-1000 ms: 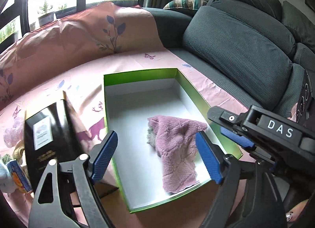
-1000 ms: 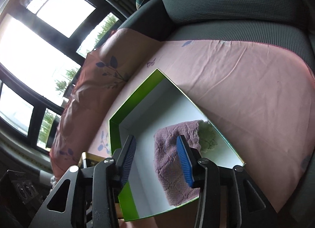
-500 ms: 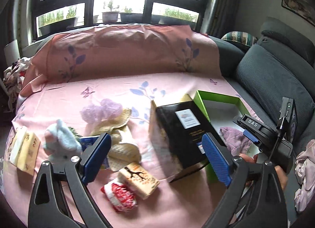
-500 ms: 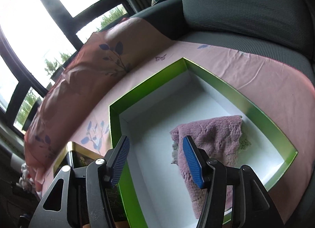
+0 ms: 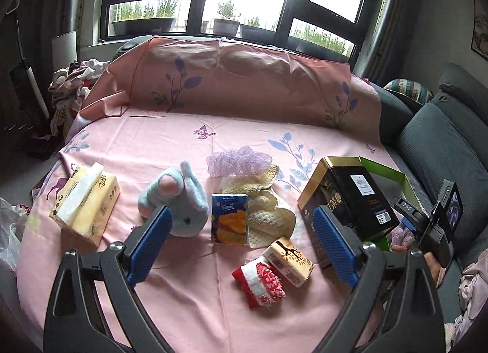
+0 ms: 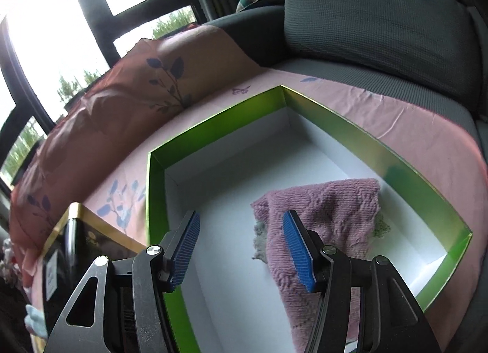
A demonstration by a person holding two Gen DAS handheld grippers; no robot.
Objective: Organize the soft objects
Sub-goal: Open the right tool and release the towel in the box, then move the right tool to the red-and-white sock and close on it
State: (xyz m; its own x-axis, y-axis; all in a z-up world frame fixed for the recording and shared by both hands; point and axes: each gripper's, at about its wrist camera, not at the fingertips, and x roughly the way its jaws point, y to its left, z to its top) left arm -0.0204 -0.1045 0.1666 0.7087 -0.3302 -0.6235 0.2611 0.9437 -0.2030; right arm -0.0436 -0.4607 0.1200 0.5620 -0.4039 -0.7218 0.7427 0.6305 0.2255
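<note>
Swinging my left gripper [image 5: 241,244] away from the green box [image 6: 350,121], jaws wide and empty, I now face the unsorted soft toy [image 5: 177,200], while my right gripper [image 6: 241,249] hovers half-open over the boxed pink knit [image 6: 323,215].

Pink knit cloth [image 6: 323,225] in green box [image 6: 213,122]
</note>
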